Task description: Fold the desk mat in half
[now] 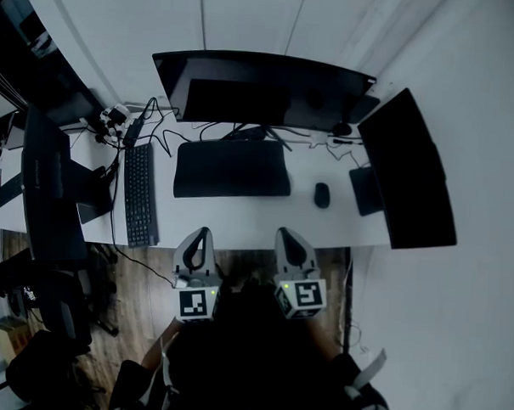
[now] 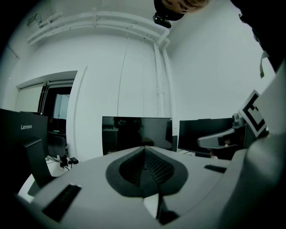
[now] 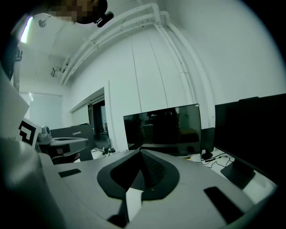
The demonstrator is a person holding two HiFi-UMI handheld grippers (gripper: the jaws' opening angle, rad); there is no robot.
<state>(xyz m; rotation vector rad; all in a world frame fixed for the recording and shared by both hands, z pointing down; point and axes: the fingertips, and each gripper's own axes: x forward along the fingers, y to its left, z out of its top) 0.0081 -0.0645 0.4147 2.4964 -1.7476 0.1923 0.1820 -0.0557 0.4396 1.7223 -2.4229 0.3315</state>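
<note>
The black desk mat (image 1: 232,168) lies flat on the white desk (image 1: 256,225), under the wide monitor (image 1: 262,90). My left gripper (image 1: 201,236) hovers at the desk's front edge, just short of the mat's near left corner, jaws shut and empty. Beside it my right gripper (image 1: 290,237) sits at the same edge, near the mat's right corner, also shut on nothing. In the left gripper view the jaws (image 2: 144,150) meet in a closed seam, and the right gripper view shows its jaws (image 3: 140,153) closed too. Both gripper bodies hide the mat in those views.
A black keyboard (image 1: 140,195) lies turned lengthwise left of the mat, with cables behind it. A mouse (image 1: 322,194) and a small dark pad (image 1: 366,190) sit to the right. A second monitor (image 1: 407,168) stands at the right end, a third screen (image 1: 45,182) at the left.
</note>
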